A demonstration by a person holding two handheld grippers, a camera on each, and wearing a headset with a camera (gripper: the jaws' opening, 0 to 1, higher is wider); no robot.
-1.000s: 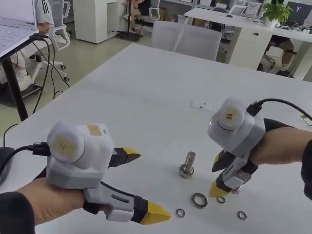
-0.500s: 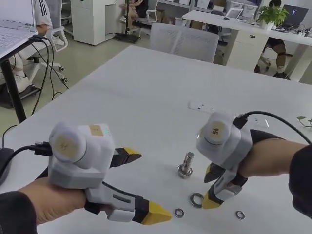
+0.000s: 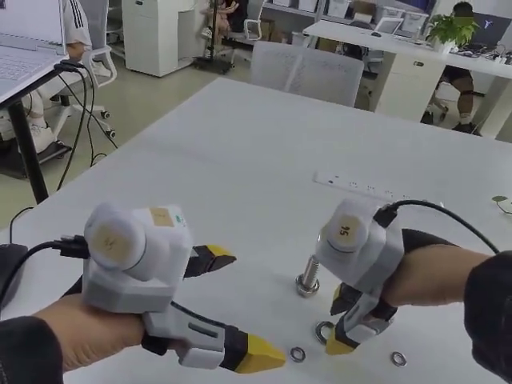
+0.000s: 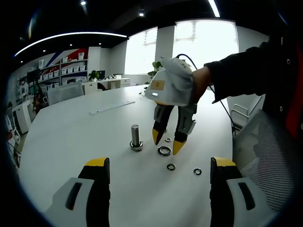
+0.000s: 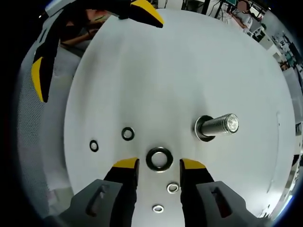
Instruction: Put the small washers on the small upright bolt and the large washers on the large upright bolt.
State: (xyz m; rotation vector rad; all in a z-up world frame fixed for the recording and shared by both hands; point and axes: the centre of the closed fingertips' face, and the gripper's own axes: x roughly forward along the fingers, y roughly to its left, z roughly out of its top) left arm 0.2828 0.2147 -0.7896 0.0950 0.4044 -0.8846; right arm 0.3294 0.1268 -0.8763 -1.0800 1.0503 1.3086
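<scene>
Yellow-tipped black jaws, dark sleeves (image 3: 24,352)

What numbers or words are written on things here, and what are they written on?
"54" or close to it, two tilted, blurred digits, not certain: round sticker on the right gripper.
Perhaps "3", too blurred to be sure: yellow label on that same gripper.
Faint mark, unreadable: round disc on the left gripper.
Tiny print, unreadable: pale label beside that disc.

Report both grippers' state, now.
Left gripper: open, holding nothing.
Right gripper: open, jaws either side of the large silver metal washer, not gripping it.
</scene>
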